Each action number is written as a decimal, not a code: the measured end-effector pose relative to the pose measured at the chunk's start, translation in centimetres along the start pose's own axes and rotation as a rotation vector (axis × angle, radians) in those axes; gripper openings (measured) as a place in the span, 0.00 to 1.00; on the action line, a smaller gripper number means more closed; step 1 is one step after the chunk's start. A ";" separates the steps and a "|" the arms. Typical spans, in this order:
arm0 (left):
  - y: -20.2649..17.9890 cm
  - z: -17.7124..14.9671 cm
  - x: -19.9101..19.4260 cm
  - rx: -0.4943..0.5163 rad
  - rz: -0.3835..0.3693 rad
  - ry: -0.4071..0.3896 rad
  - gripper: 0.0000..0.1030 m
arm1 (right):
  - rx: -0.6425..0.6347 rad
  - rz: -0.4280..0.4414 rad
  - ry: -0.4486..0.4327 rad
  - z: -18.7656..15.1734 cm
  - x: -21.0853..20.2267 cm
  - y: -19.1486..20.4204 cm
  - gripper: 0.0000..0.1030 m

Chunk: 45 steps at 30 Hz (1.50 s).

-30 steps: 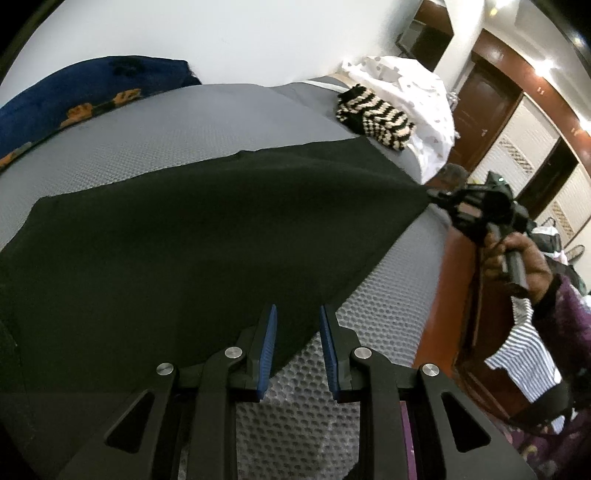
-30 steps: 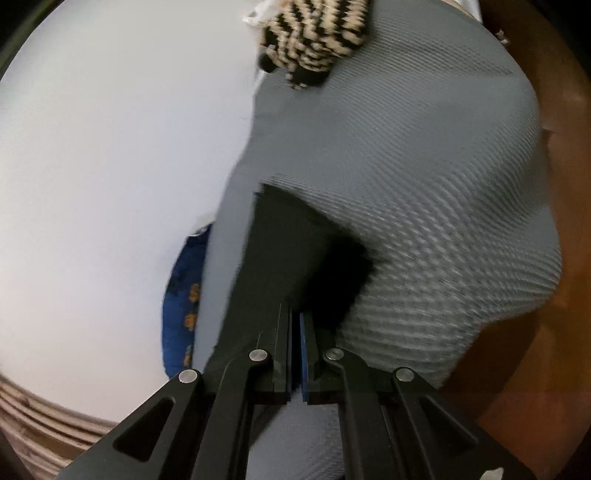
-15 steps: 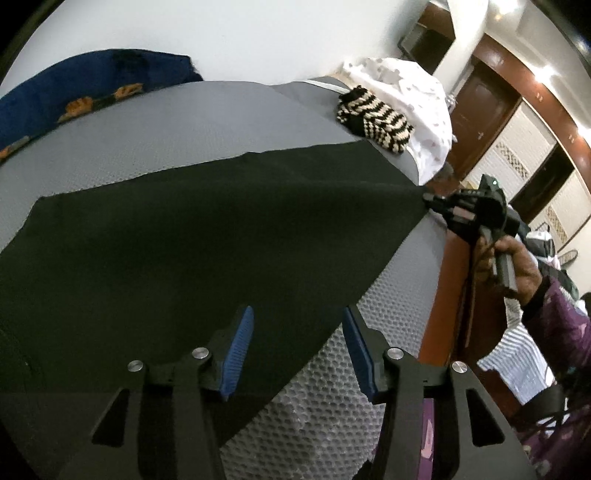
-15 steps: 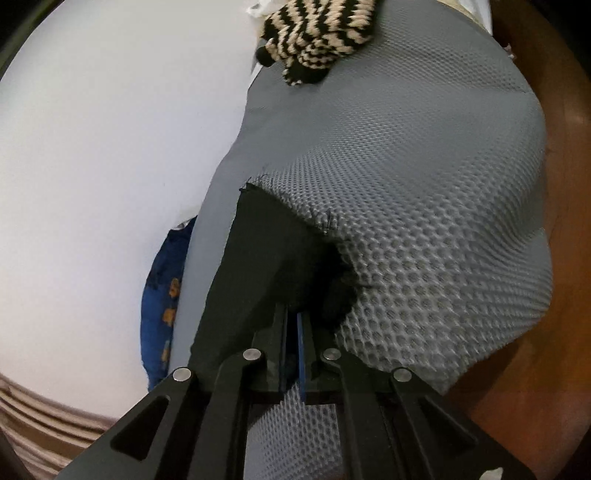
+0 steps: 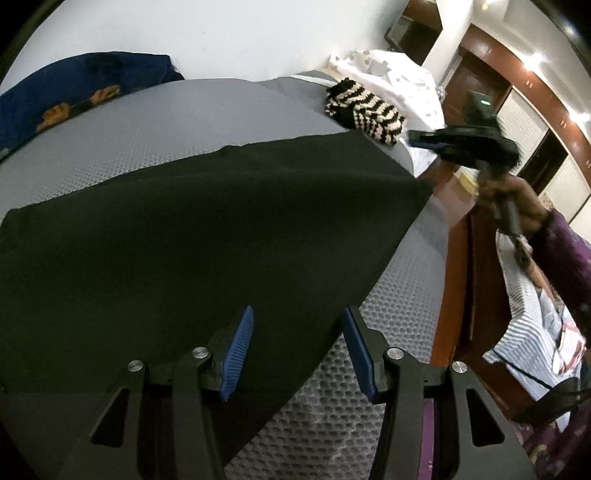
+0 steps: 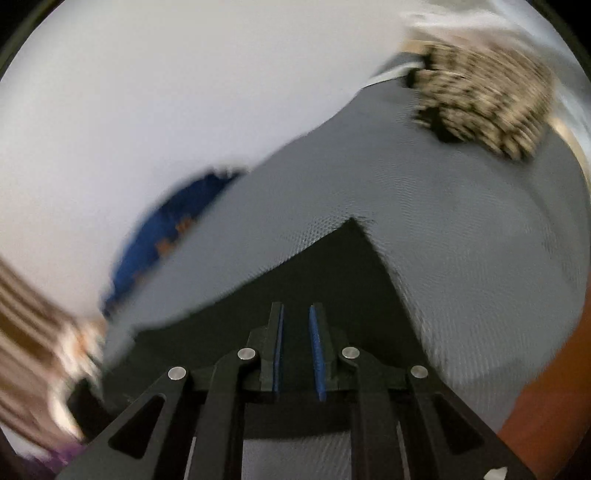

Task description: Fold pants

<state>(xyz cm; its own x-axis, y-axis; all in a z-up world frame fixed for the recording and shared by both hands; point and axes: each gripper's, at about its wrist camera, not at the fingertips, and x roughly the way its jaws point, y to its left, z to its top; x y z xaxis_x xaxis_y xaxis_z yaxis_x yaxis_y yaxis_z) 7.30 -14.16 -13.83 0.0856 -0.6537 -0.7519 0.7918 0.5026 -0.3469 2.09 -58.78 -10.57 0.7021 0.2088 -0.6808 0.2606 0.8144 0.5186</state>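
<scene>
The flat black pants [image 5: 207, 229] lie spread across the grey honeycomb-textured mattress [image 5: 207, 110], one straight edge running from the far corner near the bed's right side down toward the camera. In the right wrist view the same dark cloth [image 6: 332, 280] ends in a pointed corner on the grey surface, though that picture is blurred.

The left gripper [image 5: 297, 347] hovers over the near edge of the pants with its blue-padded fingers [image 5: 236, 343] apart and nothing pinched between them; its jaws have just been opening. The right gripper [image 5: 424, 138] is up in the air beyond the far corner of the cloth, gripped by a hand [image 5: 513, 199] in a purple patterned sleeve [image 5: 561, 258]. From its own camera, the right gripper's jaws [image 6: 297, 317] show a narrow gap with no cloth in it; they have just been opening, released from the fabric.

A black-and-cream striped knitted item [image 5: 364, 112] sits at the far end of the mattress beside a white spotted pillow [image 5: 391, 74]. A dark blue cloth with orange print [image 5: 74, 92] lies along the white wall [image 5: 221, 33]. The brown wooden bed frame [image 5: 454, 295] borders the right side.
</scene>
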 end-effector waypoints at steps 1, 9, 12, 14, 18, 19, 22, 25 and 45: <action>0.1 0.0 0.0 -0.005 -0.007 0.001 0.50 | -0.037 -0.027 0.018 0.7 1.2 0.4 0.15; 0.5 0.1 0.1 -0.006 -0.027 0.004 0.50 | -0.201 -0.162 0.084 3.5 6.9 0.8 0.32; 0.6 0.2 0.0 -0.007 -0.031 0.008 0.50 | -0.299 -0.276 0.103 3.4 8.1 1.3 0.37; 0.6 0.3 0.1 -0.008 -0.034 0.008 0.50 | -0.325 -0.272 0.098 3.4 8.4 1.2 0.45; 0.7 0.4 0.1 -0.008 -0.035 0.008 0.50 | -0.376 -0.264 0.108 3.4 9.2 1.3 0.33; 0.7 0.4 0.1 -0.009 -0.034 0.008 0.50 | -0.410 -0.274 0.103 3.4 9.3 1.5 0.19; 0.7 0.4 0.1 -0.007 -0.034 0.008 0.50 | -0.423 -0.262 0.123 3.8 9.5 1.5 0.13; 0.6 0.4 0.2 -0.008 -0.033 0.008 0.50 | -0.431 -0.218 0.107 4.2 8.7 1.5 0.12; 0.6 -0.1 -0.1 -0.019 -0.031 -0.005 0.56 | -0.220 -0.406 -0.026 6.5 9.0 -0.9 0.00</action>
<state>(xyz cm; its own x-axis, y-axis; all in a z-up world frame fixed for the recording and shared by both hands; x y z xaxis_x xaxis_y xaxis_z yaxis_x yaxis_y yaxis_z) 7.66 -13.75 -14.00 0.0637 -0.6720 -0.7378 0.7828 0.4922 -0.3807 12.46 -61.18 -13.83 0.5898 -0.1620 -0.7911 0.3728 0.9236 0.0889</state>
